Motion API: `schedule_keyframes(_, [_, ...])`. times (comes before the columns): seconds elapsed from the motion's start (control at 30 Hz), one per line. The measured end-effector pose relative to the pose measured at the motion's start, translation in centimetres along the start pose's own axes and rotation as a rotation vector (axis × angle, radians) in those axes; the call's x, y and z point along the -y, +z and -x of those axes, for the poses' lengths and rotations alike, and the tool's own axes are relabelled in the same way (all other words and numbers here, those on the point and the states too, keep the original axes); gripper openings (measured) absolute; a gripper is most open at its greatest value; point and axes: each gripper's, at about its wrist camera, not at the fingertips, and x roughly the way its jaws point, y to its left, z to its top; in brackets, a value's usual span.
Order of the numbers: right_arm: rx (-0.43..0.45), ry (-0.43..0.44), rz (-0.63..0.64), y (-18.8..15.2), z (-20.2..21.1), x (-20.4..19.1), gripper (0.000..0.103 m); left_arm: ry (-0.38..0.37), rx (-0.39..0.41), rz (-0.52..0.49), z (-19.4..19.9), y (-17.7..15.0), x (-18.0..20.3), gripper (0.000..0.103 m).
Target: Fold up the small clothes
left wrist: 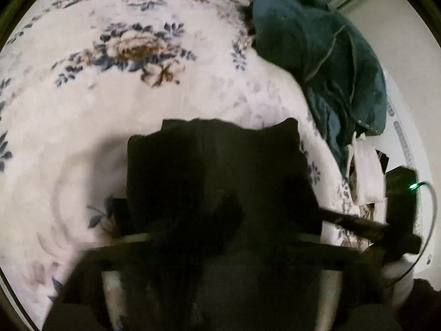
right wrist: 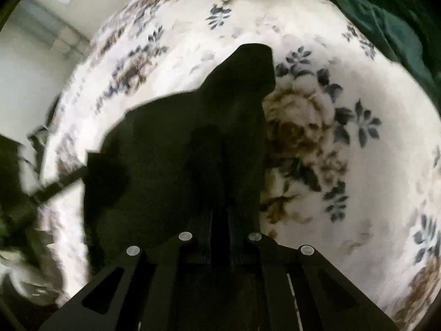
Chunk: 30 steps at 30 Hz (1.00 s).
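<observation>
Right hand-held gripper [right wrist: 220,209]: jaws drawn nearly together, pinching the near edge of the black garment [right wrist: 176,149]; the cloth runs away from the jaws in one dark sheet and tapers to a narrow end farther up the bed. Left hand-held gripper [left wrist: 220,237]: jaws spread wide, one finger [left wrist: 121,218] at each side of the garment [left wrist: 212,171], nothing visibly clamped; whether the pads brush the cloth cannot be told, all being black on black.

Garment lies on the floral bedspread [left wrist: 110,110], roughly squared in the left wrist view, with one upper corner sticking up; reads as partly folded, my judgement only.

For this step: keep the right pinch firm and low as an anchor; bring the open left jaws down over a single edge or corner, not the bunched middle; take all layers at once; carry the fold across flat, then smooth the raised corner.

Teal blanket [left wrist: 317,49] heaped at the bed edge, well apart from the work; keep the fold clear of it.
</observation>
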Motion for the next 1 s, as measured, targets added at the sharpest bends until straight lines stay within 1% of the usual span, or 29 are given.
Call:
schedule_keyframes(0.13, [0.041, 0.08, -0.019, 0.4, 1.8, 1.2, 0.012, 0.021, -0.028, -0.012, -1.5, 0.3, 0.0, 0.095])
schedule_keyframes(0.23, [0.02, 0.087, -0.008, 0.8, 1.0, 1.5, 0.017, 0.08, -0.057, -0.031, -2.8, 1.2, -0.1, 0.095])
schedule_keyframes(0.27, [0.009, 0.079, -0.002, 1.0, 0.6, 1.5, 0.017, 0.102, -0.05, -0.04, -2.8, 1.5, 0.0, 0.095])
schedule_keyframes(0.3, [0.003, 0.078, -0.001, 1.2, 0.1, 1.7, 0.017, 0.104, -0.041, -0.045, -2.5, 1.6, 0.1, 0.095])
schedule_keyframes(0.37, [-0.007, 0.089, -0.006, 1.3, -0.7, 1.8, 0.018, 0.089, -0.003, -0.049, -1.5, 1.5, 0.2, 0.095])
schedule_keyframes(0.4, [-0.006, 0.089, -0.005, 1.3, -1.0, 1.9, 0.028, 0.084, -0.001, -0.042, -1.4, 1.5, -0.1, 0.095])
schedule_keyframes(0.43, [-0.005, 0.094, -0.001, 1.5, -1.2, 1.9, 0.043, 0.075, -0.011, -0.034, -1.7, 1.5, -0.4, 0.095])
schedule_keyframes(0.47, [-0.005, 0.11, 0.005, 1.6, -1.5, 1.8, 0.051, 0.065, -0.033, -0.025, -2.3, 1.5, -0.7, 0.095])
schedule_keyframes(0.5, [-0.007, 0.122, 0.012, 1.7, -1.8, 1.6, 0.063, 0.07, -0.057, -0.023, -3.1, 1.4, -1.0, 0.095])
schedule_keyframes(0.57, [-0.018, 0.109, 0.04, 2.1, -2.8, 0.9, 0.064, 0.061, -0.087, -0.04, -4.2, 1.5, -1.0, 0.095])
schedule_keyframes(0.63, [-0.028, 0.083, 0.053, 2.4, -3.9, 0.3, 0.064, 0.057, -0.068, -0.068, -4.3, 1.3, -0.5, 0.094])
schedule_keyframes(0.67, [-0.025, 0.072, 0.065, 2.6, -4.4, 0.0, 0.064, 0.045, -0.042, -0.092, -4.1, 1.2, 0.1, 0.078])
schedule_keyframes(0.7, [-0.005, 0.062, 0.078, 2.7, -4.5, -0.2, 0.061, 0.037, -0.026, -0.11, -3.9, 1.2, 0.6, 0.018])
schedule_keyframes(0.73, [0.031, 0.035, 0.096, 2.7, -4.5, -0.6, 0.044, 0.081, -0.013, -0.135, -3.8, 1.2, 1.2, 0.009])
schedule_keyframes(0.77, [0.046, 0.013, 0.109, 2.7, -4.5, -0.9, 0.031, 0.087, -0.008, -0.154, -3.7, 1.2, 1.6, 0.008])
schedule_keyframes(0.8, [0.059, -0.014, 0.117, 2.7, -4.4, -1.0, 0.016, 0.063, 0.012, -0.158, -3.3, 1.1, 1.9, 0.008])
schedule_keyframes(0.9, [0.123, -0.022, 0.097, 2.1, -3.0, -0.8, 0.013, 0.051, 0.064, -0.153, -1.7, 1.0, 2.0, 0.008])
schedule_keyframes(0.93, [0.141, -0.024, 0.091, 1.9, -2.4, -0.7, 0.009, 0.049, 0.088, -0.149, -0.9, 0.9, 2.2, 0.007])
schedule_keyframes(1.0, [0.184, -0.035, 0.083, 1.3, -0.7, -0.8, 0.008, 0.046, 0.135, -0.145, 0.9, 0.8, 2.5, 0.006])
